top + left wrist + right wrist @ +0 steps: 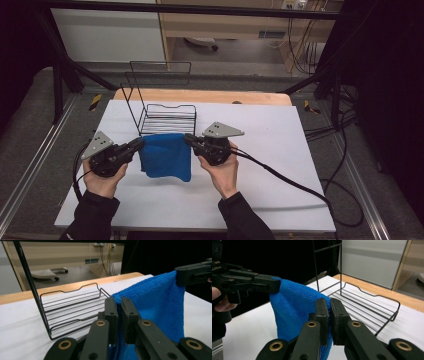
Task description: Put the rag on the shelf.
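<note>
A blue cloth [167, 156] hangs stretched between my two grippers, just above the white table. My left gripper [140, 143] is shut on its upper left corner, and my right gripper [188, 139] is shut on its upper right corner. In the left gripper view the cloth [155, 307] runs from my own jaws across to the other gripper [178, 277] at the upper right. In the right gripper view the cloth [295, 307] drapes from my jaws to the other gripper [275, 286] at the left. The cloth's lower edge hangs loose.
A black wire rack [165, 117] stands on the white table [260, 190] just behind the cloth, its tall back frame rising at the far side. Cables trail from the right gripper across the table to the right edge. A wooden strip borders the far edge.
</note>
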### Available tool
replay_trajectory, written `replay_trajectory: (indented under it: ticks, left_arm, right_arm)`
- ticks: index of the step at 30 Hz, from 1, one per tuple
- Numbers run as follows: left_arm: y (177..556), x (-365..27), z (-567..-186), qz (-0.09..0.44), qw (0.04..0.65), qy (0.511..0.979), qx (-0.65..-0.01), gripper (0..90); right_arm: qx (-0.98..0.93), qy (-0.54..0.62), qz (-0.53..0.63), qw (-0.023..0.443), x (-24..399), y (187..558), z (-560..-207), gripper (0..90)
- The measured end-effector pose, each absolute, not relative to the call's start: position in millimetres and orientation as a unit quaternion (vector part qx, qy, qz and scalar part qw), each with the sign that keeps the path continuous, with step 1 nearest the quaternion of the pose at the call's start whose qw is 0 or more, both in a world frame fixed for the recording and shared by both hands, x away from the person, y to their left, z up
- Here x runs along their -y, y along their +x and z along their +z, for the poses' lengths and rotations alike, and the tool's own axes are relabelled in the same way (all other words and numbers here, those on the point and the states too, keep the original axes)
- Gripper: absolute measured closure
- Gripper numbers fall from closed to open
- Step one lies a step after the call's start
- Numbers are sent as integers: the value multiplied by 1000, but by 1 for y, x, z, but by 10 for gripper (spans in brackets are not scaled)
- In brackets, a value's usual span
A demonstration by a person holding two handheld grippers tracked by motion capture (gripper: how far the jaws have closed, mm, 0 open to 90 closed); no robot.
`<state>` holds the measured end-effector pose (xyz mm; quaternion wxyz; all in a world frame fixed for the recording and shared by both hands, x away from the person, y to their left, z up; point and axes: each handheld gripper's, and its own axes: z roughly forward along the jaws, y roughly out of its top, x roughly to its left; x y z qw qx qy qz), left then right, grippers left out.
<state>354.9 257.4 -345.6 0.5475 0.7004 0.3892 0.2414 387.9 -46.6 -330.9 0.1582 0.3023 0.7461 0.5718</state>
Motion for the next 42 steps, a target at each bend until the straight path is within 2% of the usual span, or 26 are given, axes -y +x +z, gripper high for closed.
replay_trajectory:
  ticks: [19, 42]
  left_arm:
    - [356, -260, -314, 277, 583, 670, -367, 846]
    - [372, -264, -274, 312, 606, 641, -354, 846]
  right_arm:
    - [-725, 268, 601, 203, 42, 380, -295, 858]
    - [-704, 253, 619, 238, 38, 390, -257, 858]
